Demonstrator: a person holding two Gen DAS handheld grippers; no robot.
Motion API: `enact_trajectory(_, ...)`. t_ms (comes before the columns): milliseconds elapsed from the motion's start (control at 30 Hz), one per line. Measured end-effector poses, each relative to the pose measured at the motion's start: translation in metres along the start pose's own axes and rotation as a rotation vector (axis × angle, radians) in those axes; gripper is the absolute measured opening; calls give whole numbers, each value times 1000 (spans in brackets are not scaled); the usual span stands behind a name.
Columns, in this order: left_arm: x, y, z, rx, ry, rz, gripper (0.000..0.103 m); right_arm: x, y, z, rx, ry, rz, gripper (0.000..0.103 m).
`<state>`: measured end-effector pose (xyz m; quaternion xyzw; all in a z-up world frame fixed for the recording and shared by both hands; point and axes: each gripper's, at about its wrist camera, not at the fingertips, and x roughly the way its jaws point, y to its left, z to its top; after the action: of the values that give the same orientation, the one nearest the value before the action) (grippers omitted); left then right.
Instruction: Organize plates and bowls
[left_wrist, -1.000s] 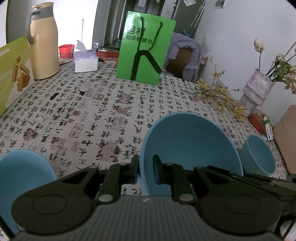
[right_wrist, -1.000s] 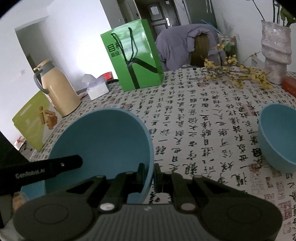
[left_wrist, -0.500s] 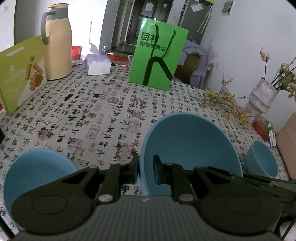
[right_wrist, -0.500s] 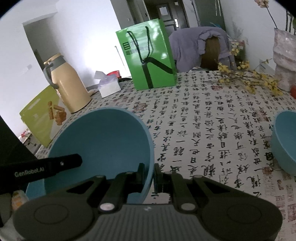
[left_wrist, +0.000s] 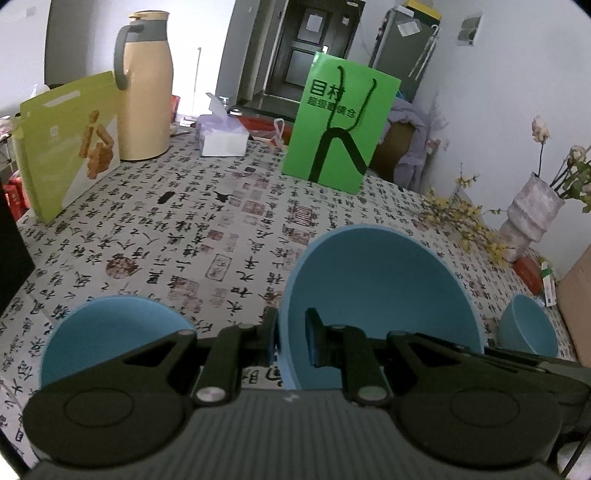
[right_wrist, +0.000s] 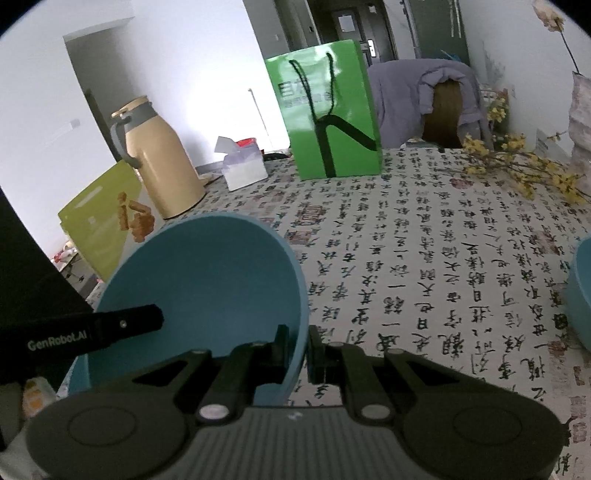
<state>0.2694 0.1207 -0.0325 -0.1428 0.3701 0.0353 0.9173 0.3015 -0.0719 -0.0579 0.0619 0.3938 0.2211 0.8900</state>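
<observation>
Two hand-held grippers — left hand-held gripper, right hand-held gripper — each clenched on opposite rims of one large blue bowl, carried above the table. Mid-transfer, apparently — next, lowering squarely into the blue bowl at left, then releasing.

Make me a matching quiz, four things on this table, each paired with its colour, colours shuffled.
Things:
1. bowl
2. bag
3. jug
4. tissue box

Colours:
A. beige
B. white
C. blue
D. green

Pairs: 1-C, 2-D, 3-A, 4-B
</observation>
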Motion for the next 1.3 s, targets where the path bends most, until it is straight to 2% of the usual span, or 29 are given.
enact_trajectory(1300,-37,74,-1,-118,-70,63,16,21,74,0,-95,28,92,10)
